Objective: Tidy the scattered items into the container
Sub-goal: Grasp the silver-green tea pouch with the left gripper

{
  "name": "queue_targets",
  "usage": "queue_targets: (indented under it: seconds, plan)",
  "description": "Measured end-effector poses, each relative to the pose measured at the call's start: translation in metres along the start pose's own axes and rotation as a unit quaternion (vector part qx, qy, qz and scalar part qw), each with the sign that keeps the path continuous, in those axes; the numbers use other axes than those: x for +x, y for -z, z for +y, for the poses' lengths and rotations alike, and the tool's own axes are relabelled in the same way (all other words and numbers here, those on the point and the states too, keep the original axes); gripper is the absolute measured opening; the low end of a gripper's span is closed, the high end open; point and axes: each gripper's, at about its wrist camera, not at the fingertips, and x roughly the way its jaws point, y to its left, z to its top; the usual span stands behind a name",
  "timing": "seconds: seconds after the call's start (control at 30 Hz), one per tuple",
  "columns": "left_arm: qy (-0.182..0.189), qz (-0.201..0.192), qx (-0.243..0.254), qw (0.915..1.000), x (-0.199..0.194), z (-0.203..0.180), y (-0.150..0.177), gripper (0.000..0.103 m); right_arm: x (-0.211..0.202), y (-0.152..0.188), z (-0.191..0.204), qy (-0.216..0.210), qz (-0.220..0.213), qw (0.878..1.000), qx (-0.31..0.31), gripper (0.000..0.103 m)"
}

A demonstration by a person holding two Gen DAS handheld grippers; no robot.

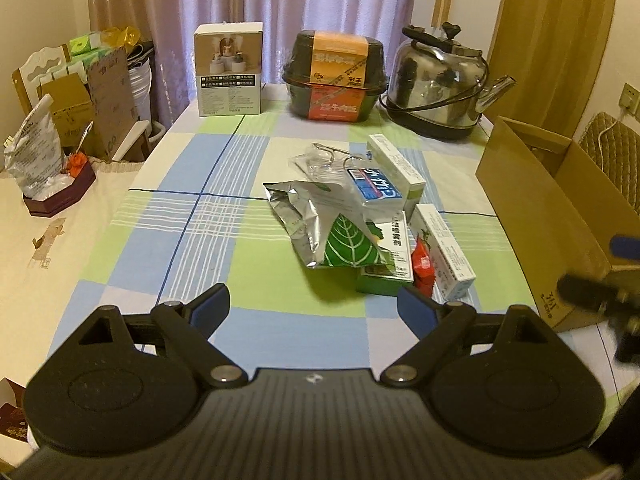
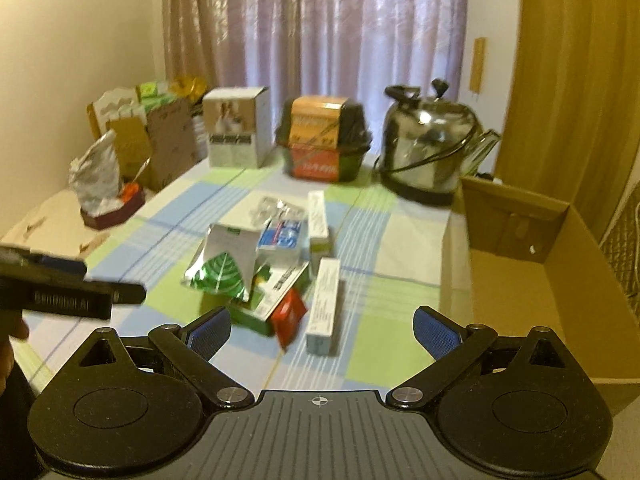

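A heap of items lies mid-table: a silver foil bag with a green leaf [image 1: 332, 236] [image 2: 224, 270], a green box [image 1: 386, 268] [image 2: 266, 304], a red sachet [image 1: 424, 266] [image 2: 290, 314], two long white boxes [image 1: 446, 248] [image 2: 326, 308], a blue-and-white packet [image 1: 374, 188] [image 2: 282, 236] and a clear plastic packet [image 1: 320, 162]. An open cardboard box [image 1: 540, 200] [image 2: 520, 248] stands to the right of the heap. My left gripper [image 1: 314, 310] hovers open just short of the heap, holding nothing. My right gripper [image 2: 322, 332] is open and empty too, near the red sachet and the cardboard box.
Along the far edge stand a white carton [image 1: 229, 68], a black food tub with an orange label [image 1: 335, 76] and a steel kettle [image 1: 438, 88] with its cord. A side table on the left holds a foil bag in a maroon box [image 1: 44, 168]. Cardboard clutter sits behind it.
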Motion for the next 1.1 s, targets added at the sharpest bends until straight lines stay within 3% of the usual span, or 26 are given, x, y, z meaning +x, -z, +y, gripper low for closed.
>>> queue_targets:
  seconds: [0.37,0.57,0.7,0.87,1.0,1.1]
  plan:
    - [0.021,0.026,0.001,0.9994,0.08,-0.005,-0.044,0.088,0.058,0.013,0.006,-0.012,0.053,0.998,-0.015,0.102]
    - [0.03,0.062,0.026,0.9973,0.139,-0.016,-0.064,0.088,0.09,0.013,-0.003,-0.009,0.07,0.998,0.004,0.102]
    - [0.015,0.077,0.066,0.9948,0.163,-0.024,-0.068,0.088,0.113,0.014,-0.013,-0.003,0.079,0.997,0.019,0.102]
    - [-0.011,0.084,0.096,0.9918,0.167,-0.01,-0.063,0.09,0.133,0.014,-0.021,0.001,0.082,0.997,0.018,0.102]
    - [-0.056,0.085,0.114,0.9883,0.159,0.013,-0.058,0.089,0.139,0.016,-0.026,0.002,0.08,0.997,0.019,0.102]
    - [-0.044,0.079,0.089,0.9919,0.152,0.027,-0.061,0.089,0.14,0.017,-0.028,0.004,0.08,0.997,0.025,0.102]
